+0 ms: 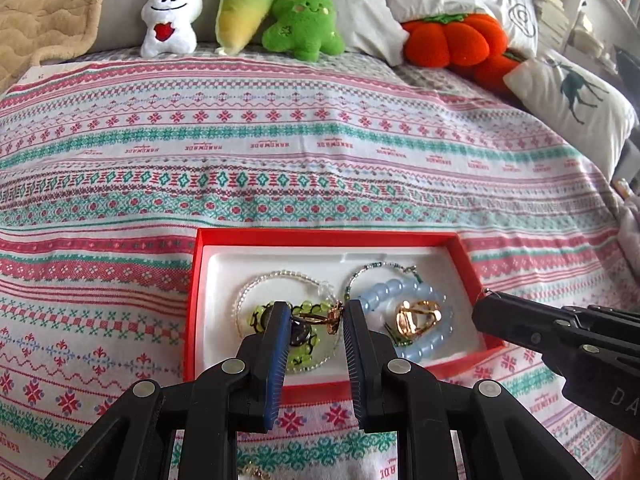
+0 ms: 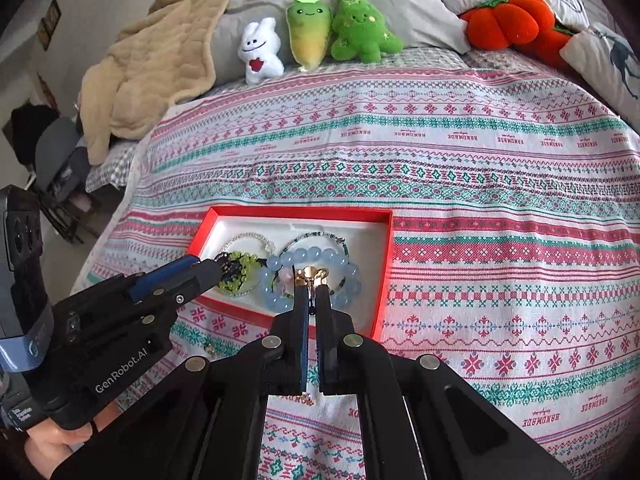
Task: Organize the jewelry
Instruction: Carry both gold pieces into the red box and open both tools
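Observation:
A red box (image 1: 192, 304) with a white liner lies on the patterned bedspread; it also shows in the right wrist view (image 2: 384, 272). Inside lie a clear bead bracelet (image 1: 256, 284), a green bead bracelet (image 1: 258, 314), a pale blue bead bracelet (image 1: 424, 292), a thin teal bracelet (image 1: 376, 266) and a gold ring (image 1: 418, 318). My left gripper (image 1: 314, 316) is open over the box, its fingers either side of a gold ring with a flower (image 1: 332, 316). My right gripper (image 2: 312, 286) is nearly shut on a small gold piece (image 2: 312, 273) above the blue bracelet (image 2: 280, 260).
Plush toys (image 1: 240, 8) and an orange pumpkin cushion (image 1: 452, 38) line the far edge with pillows. A beige blanket (image 2: 152, 60) lies far left. A small gold item (image 1: 252, 471) lies on the bedspread near me, below the box.

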`<state>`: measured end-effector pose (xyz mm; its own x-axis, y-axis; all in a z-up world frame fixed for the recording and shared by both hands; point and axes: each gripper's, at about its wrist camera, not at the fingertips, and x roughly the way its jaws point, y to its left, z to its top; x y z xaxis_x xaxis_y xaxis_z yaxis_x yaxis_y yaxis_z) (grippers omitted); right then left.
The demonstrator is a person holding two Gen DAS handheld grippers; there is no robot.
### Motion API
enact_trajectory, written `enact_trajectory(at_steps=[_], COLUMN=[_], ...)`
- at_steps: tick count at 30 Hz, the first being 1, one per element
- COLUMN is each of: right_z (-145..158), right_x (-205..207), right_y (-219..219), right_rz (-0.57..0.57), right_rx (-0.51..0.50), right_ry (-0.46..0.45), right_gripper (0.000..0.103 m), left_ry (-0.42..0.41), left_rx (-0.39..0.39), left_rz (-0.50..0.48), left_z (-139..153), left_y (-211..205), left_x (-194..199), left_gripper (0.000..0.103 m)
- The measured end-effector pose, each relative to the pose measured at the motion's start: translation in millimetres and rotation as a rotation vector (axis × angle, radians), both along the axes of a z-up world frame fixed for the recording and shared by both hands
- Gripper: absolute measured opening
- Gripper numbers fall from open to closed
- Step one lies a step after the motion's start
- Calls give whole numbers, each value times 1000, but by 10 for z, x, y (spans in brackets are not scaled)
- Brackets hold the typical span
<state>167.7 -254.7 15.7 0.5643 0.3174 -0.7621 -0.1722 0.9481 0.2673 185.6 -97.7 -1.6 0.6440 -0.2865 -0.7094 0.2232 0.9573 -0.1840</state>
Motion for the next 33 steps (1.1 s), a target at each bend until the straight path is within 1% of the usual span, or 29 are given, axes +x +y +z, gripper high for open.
enact_trajectory(at_steps=[7, 13, 15, 17, 19, 25, 29, 32, 33], right_z=[-60, -120, -134, -139, -146, -154, -180, -209, -212], right_x=[168, 245, 263, 270, 279, 323, 366, 397, 401], right_y=[-139, -164, -166, -164, -152, -130, -87, -60, -51], right_rz=[-43, -40, -39, -38, -37, -33, -28, -21, -19], right_rx=[56, 49, 56, 60, 64, 70, 73, 99, 109], right_ry=[2, 5, 7, 7, 9, 10, 15, 28, 29], right_gripper=[3, 3, 3, 3, 3, 3, 3, 3, 5], left_ry=[-13, -8, -3, -3, -6, -24, -24, -16, -15], left_rx=[24, 46, 42, 41, 50, 81, 105, 125, 132], left_rz=[12, 28, 30, 35, 39, 45, 51, 53, 51], left_z=[-88, -160, -158, -145, -124, -20, 12, 3, -1], left_y=[-128, -161, -159, -152, -138, -50, 29, 73, 79], left_x=[165, 239, 246, 231, 205, 78, 4, -39, -52], left_gripper=[22, 22, 24, 31, 35, 42, 44, 44, 44])
